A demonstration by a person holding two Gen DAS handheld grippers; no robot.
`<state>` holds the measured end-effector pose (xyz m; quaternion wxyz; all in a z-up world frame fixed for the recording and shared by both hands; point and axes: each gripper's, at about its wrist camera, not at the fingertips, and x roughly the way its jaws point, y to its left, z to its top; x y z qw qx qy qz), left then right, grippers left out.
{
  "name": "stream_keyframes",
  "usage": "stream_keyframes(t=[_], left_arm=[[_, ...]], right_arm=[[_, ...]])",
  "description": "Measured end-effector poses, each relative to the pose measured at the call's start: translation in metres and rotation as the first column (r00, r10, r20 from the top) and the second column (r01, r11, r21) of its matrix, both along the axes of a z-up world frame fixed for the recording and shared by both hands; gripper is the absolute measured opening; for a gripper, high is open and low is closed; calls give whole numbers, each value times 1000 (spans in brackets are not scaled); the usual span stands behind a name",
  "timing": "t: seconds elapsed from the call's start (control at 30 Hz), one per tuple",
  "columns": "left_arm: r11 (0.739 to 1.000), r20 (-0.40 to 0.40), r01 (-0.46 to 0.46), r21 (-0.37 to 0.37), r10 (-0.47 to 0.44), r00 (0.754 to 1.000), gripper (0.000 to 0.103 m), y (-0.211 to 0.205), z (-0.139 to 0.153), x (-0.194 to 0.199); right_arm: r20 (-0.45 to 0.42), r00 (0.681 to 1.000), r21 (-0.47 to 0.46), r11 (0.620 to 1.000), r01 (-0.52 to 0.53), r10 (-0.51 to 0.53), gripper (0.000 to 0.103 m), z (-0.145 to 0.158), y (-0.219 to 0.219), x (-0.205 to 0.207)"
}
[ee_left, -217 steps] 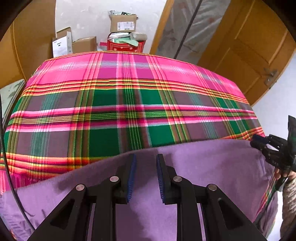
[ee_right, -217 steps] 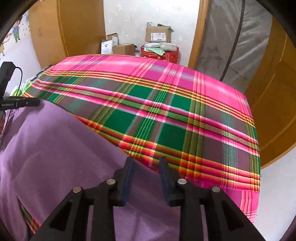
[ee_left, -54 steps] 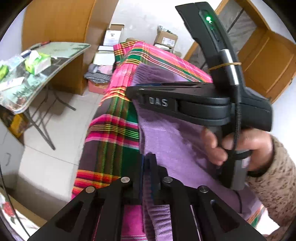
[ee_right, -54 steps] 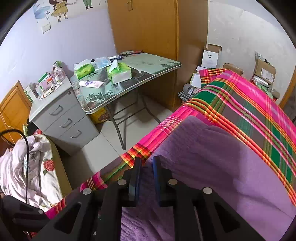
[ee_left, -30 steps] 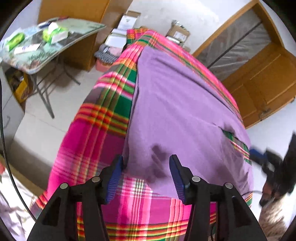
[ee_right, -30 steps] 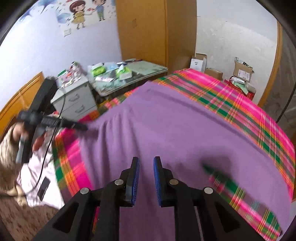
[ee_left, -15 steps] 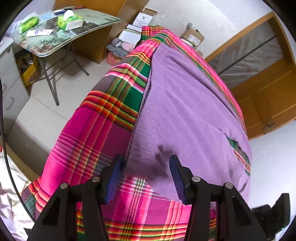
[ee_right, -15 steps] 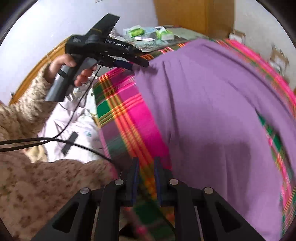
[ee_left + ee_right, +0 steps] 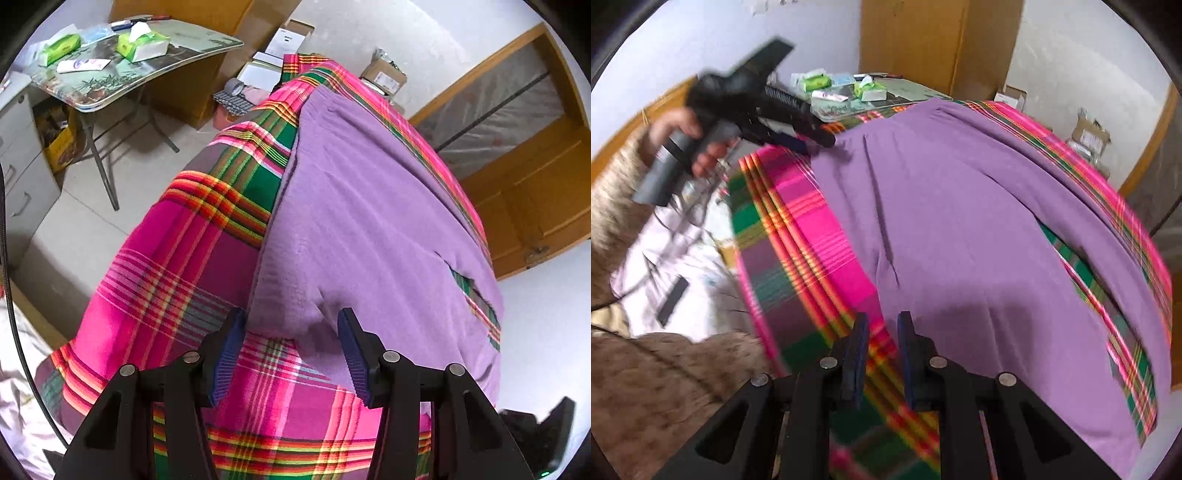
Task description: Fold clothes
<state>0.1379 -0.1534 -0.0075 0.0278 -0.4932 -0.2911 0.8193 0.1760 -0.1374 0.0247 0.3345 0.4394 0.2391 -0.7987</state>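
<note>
A purple garment (image 9: 369, 221) lies spread flat on a pink and green plaid cloth (image 9: 177, 266), with plaid showing through a gap (image 9: 476, 299) on its right side. My left gripper (image 9: 290, 350) is open wide just above the garment's near corner, its fingers clear of the fabric. In the right wrist view the garment (image 9: 979, 229) fills the middle, and the left gripper (image 9: 816, 142), held in a hand (image 9: 698, 147), hovers at its far left corner. My right gripper (image 9: 882, 350) has its jaws nearly together with nothing between them, over the plaid edge beside the garment.
A folding table (image 9: 177, 51) with tissue packs stands to the left. A grey drawer cabinet (image 9: 18, 166) is beside it. Cardboard boxes (image 9: 384, 74) sit past the far end, and a wooden door (image 9: 535, 184) is at the right. White bedding (image 9: 665, 258) and a fuzzy sleeve (image 9: 646, 387) lie left.
The left gripper let go of the garment and opened, and now hangs a little closer over its corner. The right gripper swung back to the near plaid edge, and its view is motion-blurred.
</note>
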Motion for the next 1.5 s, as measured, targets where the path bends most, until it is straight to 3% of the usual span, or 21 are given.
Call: stream_keyframes(t=[0.3, 0.43, 0.57, 0.9, 1.2, 1.4, 1.5], left_arm=[[1000, 3, -18, -18, 18, 1000, 50, 2, 0, -5], [999, -5, -9, -42, 8, 1000, 32, 2, -2, -6], [999, -44, -11, -50, 9, 999, 29, 0, 4, -2], [992, -131, -22, -127, 5, 991, 28, -11, 26, 12], [994, -77, -49, -100, 42, 996, 28, -19, -1, 14], [993, -68, -48, -110, 40, 997, 29, -16, -3, 14], [993, -56, -38, -116, 31, 998, 29, -16, -2, 14]], right_arm=[[-65, 998, 25, 999, 21, -19, 21, -22, -19, -22], [-96, 995, 22, 1000, 20, -17, 21, -25, -25, -19], [-93, 996, 14, 1000, 17, -16, 8, -25, -25, -18], [-32, 999, -93, 995, -35, 32, 3, -4, -27, -4], [25, 1000, -132, 991, 5, -2, 3, -17, -26, -8], [64, 998, -152, 988, 26, -16, 7, -19, -18, -14], [86, 996, -206, 978, 40, -22, 7, -11, -10, -15]])
